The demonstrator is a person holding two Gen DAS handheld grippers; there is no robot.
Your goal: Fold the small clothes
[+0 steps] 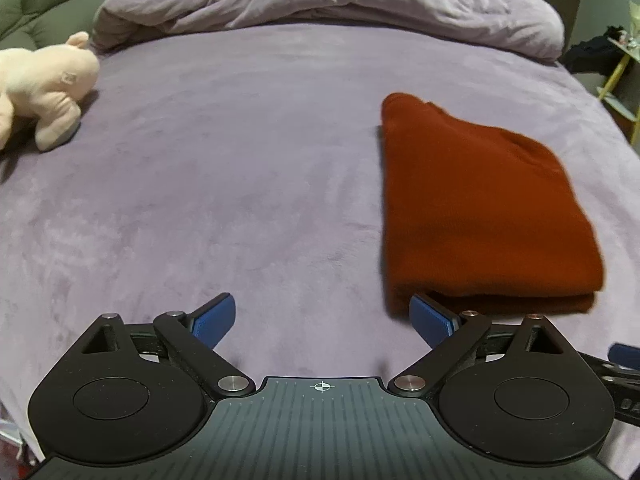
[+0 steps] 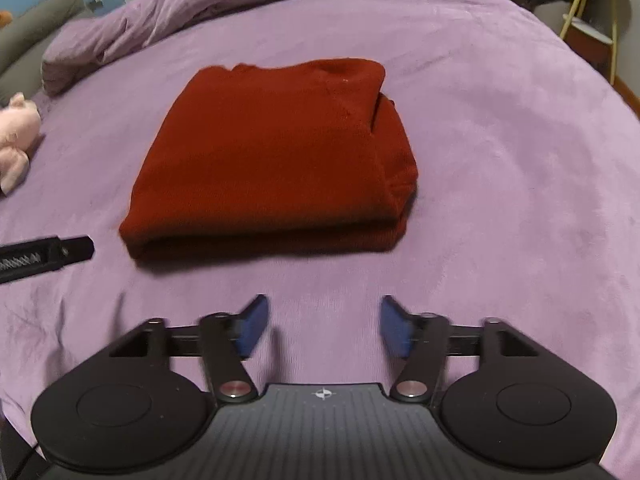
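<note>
A folded red sweater (image 2: 268,152) lies on the purple bed (image 2: 500,160), both the left gripper (image 1: 322,322) and right gripper (image 2: 323,326) spread wide and empty.

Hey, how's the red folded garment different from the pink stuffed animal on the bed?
The red garment is a dark rust-red knit, folded flat into a neat layered rectangle; the pink plush toy is pale, rounded and lumpy. The garment lies mid-bed in front of the open grippers; the toy sits off at the left side, near the bunched duvet. Both are soft and rest on the purple bedspread, ungripped.
</note>
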